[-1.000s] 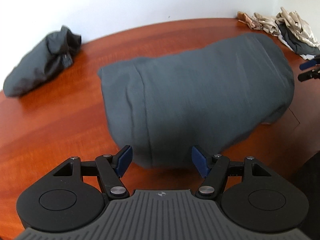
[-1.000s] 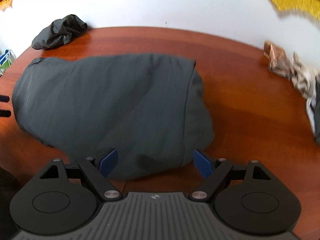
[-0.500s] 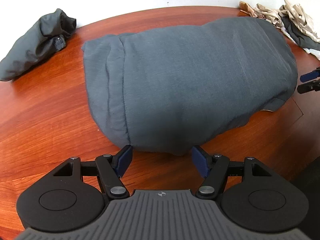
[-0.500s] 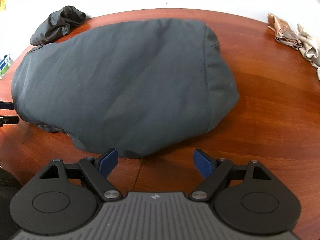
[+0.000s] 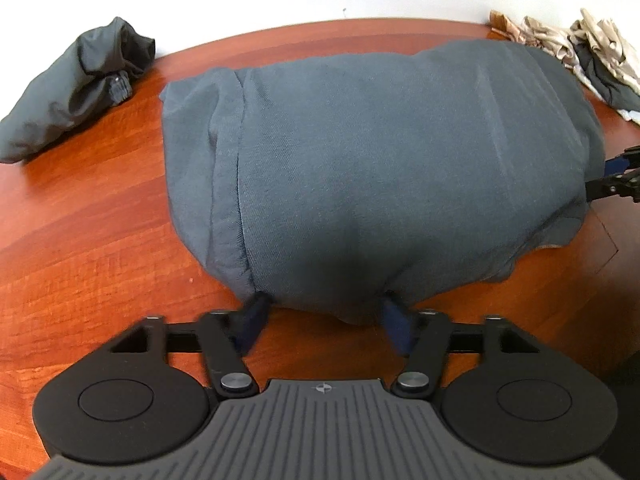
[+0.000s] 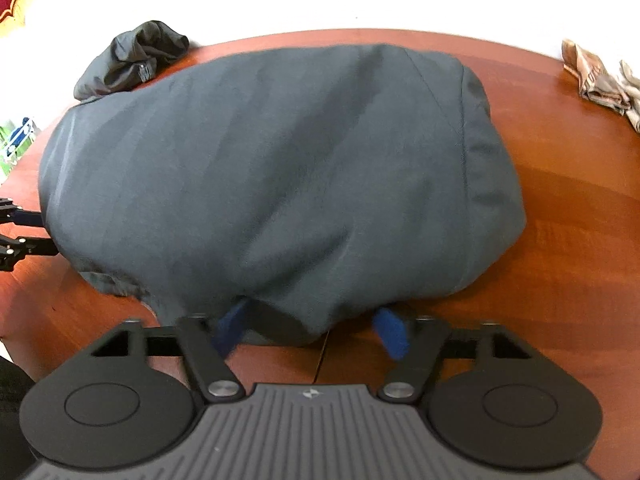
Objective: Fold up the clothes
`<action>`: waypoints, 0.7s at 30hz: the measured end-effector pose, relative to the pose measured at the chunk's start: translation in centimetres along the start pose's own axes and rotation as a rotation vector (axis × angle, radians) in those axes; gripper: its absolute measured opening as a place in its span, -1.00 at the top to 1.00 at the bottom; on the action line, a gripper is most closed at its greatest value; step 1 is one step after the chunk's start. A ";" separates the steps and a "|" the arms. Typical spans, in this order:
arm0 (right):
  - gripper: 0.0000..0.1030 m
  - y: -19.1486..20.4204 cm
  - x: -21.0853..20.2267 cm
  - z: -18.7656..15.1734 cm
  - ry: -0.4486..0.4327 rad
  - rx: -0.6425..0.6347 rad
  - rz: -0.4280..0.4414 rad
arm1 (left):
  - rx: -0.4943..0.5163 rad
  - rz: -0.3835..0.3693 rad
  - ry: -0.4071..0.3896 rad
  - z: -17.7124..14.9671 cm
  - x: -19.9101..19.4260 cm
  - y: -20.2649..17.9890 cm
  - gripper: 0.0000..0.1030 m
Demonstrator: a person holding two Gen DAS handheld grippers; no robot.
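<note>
Wooden table [image 5: 100, 248] carries the grey garment [image 5: 380, 168] at centre, bundle [image 5: 72, 88] at ten o'clock, pile [image 5: 592, 52] at two. I have left gripper [image 5: 324, 314] and right gripper [image 6: 312, 322] spread wide, straddling its near hem to pinch and fold away.

Right tool [image 6: 310, 326] spread wide at near edge of grey garment [image 6: 280, 168] on desk [image 6: 572, 216]; fingertips tucked under hem.
</note>
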State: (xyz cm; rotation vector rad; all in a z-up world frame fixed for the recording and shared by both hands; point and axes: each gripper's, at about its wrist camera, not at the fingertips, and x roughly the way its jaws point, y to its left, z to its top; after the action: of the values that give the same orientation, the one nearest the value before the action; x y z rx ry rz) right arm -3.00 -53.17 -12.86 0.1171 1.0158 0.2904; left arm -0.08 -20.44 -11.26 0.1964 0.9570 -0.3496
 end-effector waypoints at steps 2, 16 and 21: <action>0.64 -0.4 -0.4 0.2 -0.004 0.006 0.012 | 0.006 -0.002 -0.010 0.1 -0.1 -0.1 0.67; 0.97 1.0 -4.3 3.6 -0.160 -0.089 -0.016 | 0.036 -0.004 -0.189 3.9 -4.1 -0.5 0.91; 0.97 1.7 -4.6 7.5 -0.221 -0.127 -0.033 | 0.051 0.016 -0.222 6.6 -3.8 -0.1 0.91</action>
State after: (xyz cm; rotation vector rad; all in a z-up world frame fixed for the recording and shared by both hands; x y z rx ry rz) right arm 0.82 -52.59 -4.70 0.0168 0.7773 0.3035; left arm 2.92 -21.83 -4.36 0.2072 0.7278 -0.3733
